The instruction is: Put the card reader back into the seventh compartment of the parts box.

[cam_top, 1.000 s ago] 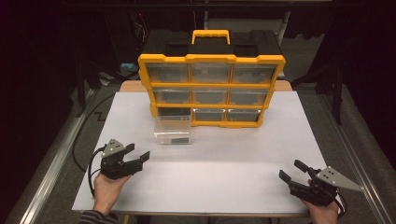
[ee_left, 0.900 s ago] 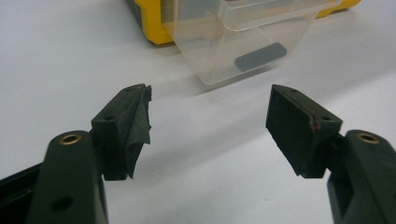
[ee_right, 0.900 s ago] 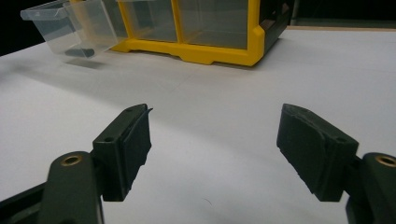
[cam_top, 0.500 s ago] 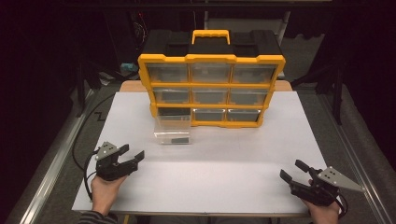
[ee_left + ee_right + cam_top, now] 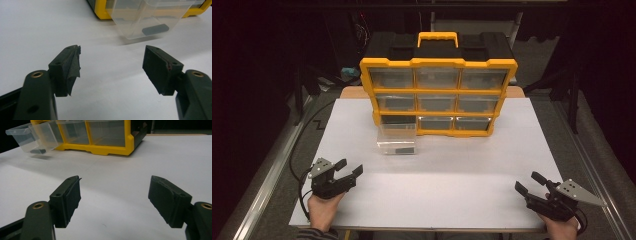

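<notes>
My left claw (image 5: 347, 171) gapes empty over the white table (image 5: 452, 165) — the clear drawer (image 5: 396, 139) sits ahead, pulled from the yellow cabinet (image 5: 438, 90). My right claw (image 5: 528, 184) is spread too, well right of both.

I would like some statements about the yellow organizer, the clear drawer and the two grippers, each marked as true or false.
1. The clear drawer is pulled out of the bottom-left slot of the yellow organizer. True.
2. The drawer is empty. False: one small dark piece lies in it.
3. The left gripper is shut on the drawer. False: it is open, apart from the drawer, near the table's front edge.
4. The right gripper is open and holds nothing. True.
5. The organizer has a yellow handle on top. True.
</notes>
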Available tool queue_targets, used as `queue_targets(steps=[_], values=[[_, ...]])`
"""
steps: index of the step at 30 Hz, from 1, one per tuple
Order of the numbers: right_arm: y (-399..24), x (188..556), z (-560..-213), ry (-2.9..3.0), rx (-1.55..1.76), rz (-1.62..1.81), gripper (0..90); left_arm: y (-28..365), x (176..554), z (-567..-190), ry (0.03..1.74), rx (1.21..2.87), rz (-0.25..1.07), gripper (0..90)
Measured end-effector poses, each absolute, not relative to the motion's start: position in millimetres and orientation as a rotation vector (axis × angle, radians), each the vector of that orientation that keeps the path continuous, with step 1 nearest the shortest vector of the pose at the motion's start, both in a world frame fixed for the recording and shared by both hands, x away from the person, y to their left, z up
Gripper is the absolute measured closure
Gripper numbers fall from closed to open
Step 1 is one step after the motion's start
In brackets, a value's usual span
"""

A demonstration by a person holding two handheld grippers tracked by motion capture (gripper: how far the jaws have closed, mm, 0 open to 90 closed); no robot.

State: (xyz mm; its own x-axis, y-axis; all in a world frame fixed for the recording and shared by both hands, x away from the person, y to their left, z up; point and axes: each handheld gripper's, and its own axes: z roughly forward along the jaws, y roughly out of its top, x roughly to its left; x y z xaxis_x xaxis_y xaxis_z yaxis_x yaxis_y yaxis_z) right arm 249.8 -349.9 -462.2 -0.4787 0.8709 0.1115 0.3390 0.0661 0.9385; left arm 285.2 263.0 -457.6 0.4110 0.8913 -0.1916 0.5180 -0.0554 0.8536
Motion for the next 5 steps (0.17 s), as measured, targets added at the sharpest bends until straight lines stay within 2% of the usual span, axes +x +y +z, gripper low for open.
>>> queue_targets(steps=[5], values=[[-349.1, 250.3, -462.4, 1.868, 1.206, 1.395, 26.6, 263.9, 285.0, -458.3, 1.229, 1.707, 0.476, 31.0]])
